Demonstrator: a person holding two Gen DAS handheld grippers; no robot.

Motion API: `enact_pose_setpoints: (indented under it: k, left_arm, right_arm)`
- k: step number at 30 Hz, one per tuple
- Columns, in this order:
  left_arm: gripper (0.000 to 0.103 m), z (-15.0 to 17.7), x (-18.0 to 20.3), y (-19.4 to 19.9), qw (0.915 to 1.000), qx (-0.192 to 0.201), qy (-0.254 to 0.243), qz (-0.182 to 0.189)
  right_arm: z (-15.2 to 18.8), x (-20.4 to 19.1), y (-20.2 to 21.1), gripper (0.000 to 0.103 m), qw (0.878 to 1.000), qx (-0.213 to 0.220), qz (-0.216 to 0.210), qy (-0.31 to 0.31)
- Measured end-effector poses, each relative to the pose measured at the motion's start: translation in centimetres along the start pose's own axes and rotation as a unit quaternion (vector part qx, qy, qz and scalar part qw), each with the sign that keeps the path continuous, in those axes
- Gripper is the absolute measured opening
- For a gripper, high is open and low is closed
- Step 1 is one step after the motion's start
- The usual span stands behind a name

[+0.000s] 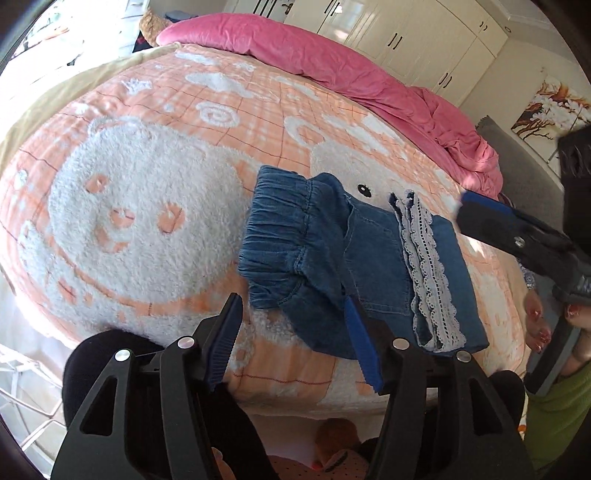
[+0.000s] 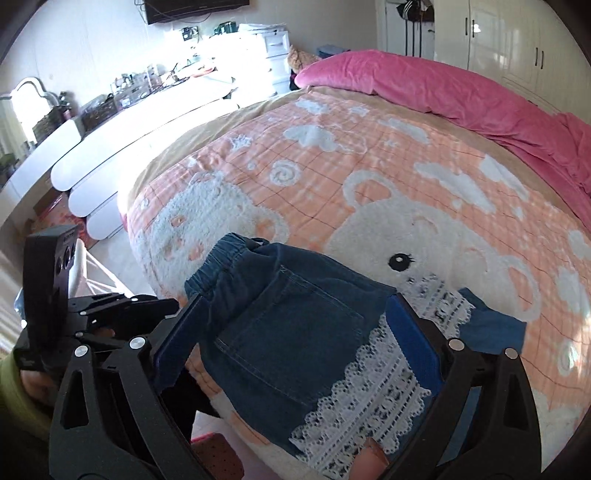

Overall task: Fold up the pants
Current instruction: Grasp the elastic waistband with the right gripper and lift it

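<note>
Small blue denim pants (image 1: 354, 258) with an elastic waistband and white lace hems lie folded on the peach bear-print blanket (image 1: 155, 192), near the bed's front edge. My left gripper (image 1: 291, 314) is open just short of the pants' near edge, its right pad touching the denim. In the right wrist view the pants (image 2: 295, 332) fill the gap between the open fingers of my right gripper (image 2: 295, 314), which hovers over them. The right gripper also shows in the left wrist view (image 1: 517, 240), beside the lace end.
A pink quilt (image 1: 369, 70) is bunched along the far side of the bed. White wardrobes (image 1: 424, 33) stand behind. White furniture (image 2: 129, 129) and a cluttered counter line the left side. The bed edge drops off below the pants.
</note>
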State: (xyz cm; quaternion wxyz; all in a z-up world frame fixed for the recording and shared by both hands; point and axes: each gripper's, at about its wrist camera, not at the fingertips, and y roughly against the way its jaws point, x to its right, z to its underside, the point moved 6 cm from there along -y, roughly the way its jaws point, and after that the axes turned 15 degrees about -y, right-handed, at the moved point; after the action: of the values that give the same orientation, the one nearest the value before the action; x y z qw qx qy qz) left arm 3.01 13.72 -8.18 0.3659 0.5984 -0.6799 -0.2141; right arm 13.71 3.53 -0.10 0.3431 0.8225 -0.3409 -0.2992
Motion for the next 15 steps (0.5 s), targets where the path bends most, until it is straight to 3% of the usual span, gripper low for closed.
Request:
enact_pose_setpoints:
  k: [6, 15]
  left_arm:
    - [0.054, -0.2, 0.2, -1.8, 0.9997, -0.003, 0.011, 0.021]
    - [0.054, -0.4, -0.3, -3.5, 0.9993, -0.005, 0.017, 0.034]
  right_arm:
    - [-1.5, -1.9, -4.8, 0.091, 0.998, -0.063, -0.013, 0.013]
    - [-2.3, -2.4, -10.0, 0.091, 0.994, -0.111, -0.004, 0.020]
